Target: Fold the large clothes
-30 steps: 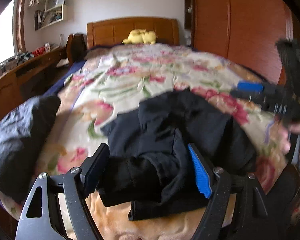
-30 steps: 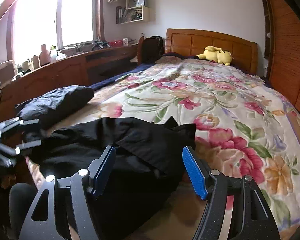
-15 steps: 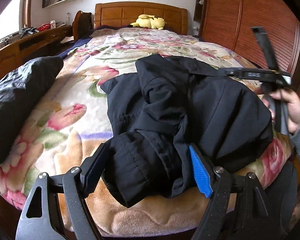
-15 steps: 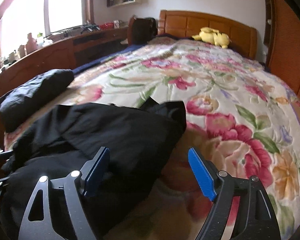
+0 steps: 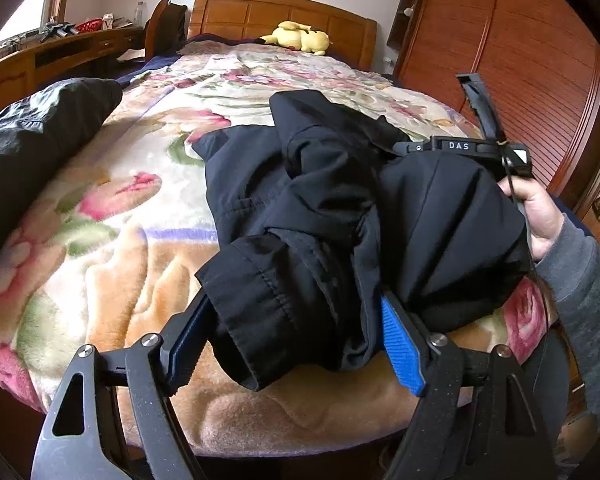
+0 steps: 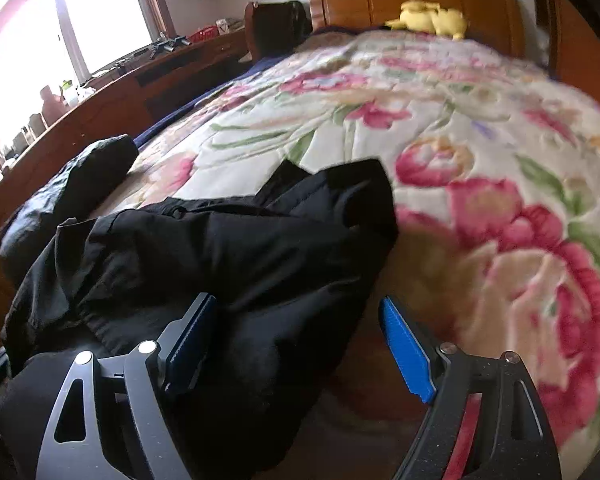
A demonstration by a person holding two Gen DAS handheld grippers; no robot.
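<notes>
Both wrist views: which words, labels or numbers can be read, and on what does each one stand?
"DAS": white letters on the black body of the right claw, seen in the left wrist view.
A red and white box on the desk carries print, too small to read.
Nothing else is legible.

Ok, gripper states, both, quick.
Left gripper: open, jaws straddling a bunched cuff of the black jacket, not clamped.
Right gripper: open, over the jacket's edge, holding nothing.

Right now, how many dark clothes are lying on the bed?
2: a black jacket bunched at the bed's near edge, and a dark bundle at the left edge. Others may be hidden.
</notes>
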